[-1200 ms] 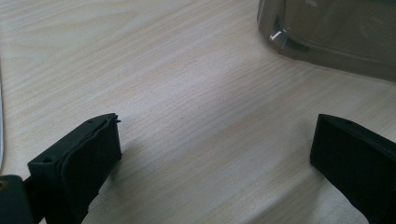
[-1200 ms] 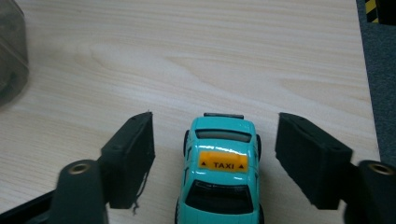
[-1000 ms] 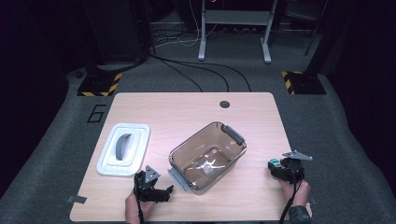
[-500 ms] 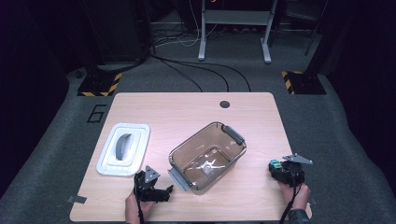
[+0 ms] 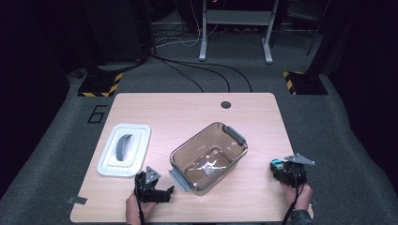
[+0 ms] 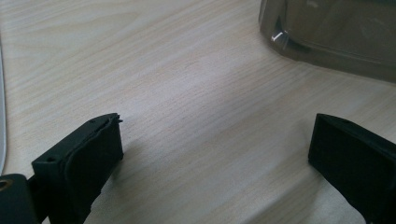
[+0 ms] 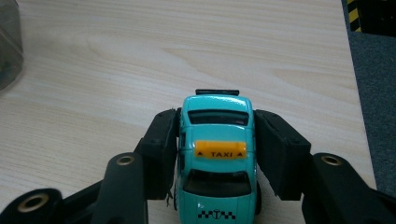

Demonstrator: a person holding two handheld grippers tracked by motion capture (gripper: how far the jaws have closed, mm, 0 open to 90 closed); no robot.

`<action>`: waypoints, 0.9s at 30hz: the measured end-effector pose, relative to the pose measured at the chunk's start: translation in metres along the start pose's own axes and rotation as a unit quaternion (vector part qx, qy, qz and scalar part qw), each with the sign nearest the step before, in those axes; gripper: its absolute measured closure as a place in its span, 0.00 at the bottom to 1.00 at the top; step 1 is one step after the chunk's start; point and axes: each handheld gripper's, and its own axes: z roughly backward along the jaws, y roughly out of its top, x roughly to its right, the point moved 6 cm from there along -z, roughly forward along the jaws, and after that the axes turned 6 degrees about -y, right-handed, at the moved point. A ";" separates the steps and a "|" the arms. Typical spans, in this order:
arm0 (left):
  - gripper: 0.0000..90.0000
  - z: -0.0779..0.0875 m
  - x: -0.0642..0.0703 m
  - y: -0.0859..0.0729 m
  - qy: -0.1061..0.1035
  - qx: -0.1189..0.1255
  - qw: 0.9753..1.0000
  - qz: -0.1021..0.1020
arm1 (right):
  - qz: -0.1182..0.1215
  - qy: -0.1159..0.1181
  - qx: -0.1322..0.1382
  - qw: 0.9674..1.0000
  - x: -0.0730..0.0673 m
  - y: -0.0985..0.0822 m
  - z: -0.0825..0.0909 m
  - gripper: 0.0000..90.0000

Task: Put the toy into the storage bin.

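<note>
One teal toy taxi (image 7: pixel 217 158), clamped between the right gripper (image 7: pixel 217 154) jaws at the table's (image 5: pixel 187 108) edge. Left gripper (image 6: pixel 215 154): jaws spread wide, nothing held, clear bin (image 5: pixel 209 157) just ahead.

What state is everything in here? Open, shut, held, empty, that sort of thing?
Clear bin: open, lid off, something small and pale on its floor, too blurred to name.
Lid: flat on the table, left of the bin.
Toy taxi: clamped between the right gripper jaws.
Left gripper: open, holding nothing, low over the table.
</note>
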 end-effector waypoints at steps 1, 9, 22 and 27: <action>0.03 0.000 0.000 0.000 0.000 0.000 1.000 0.000 | 0.001 0.000 0.001 1.000 0.000 0.001 0.001 0.56; 0.03 0.000 0.000 0.000 0.000 0.000 1.000 0.001 | 0.000 0.001 -0.008 1.000 0.000 0.000 -0.004 0.55; 0.03 0.000 0.000 0.000 0.000 0.000 1.000 0.001 | -0.018 -0.002 -0.019 1.000 0.000 -0.006 -0.003 0.43; 0.03 0.000 0.000 0.000 0.000 0.000 1.000 0.001 | -0.013 -0.005 -0.018 1.000 -0.001 -0.009 -0.002 0.55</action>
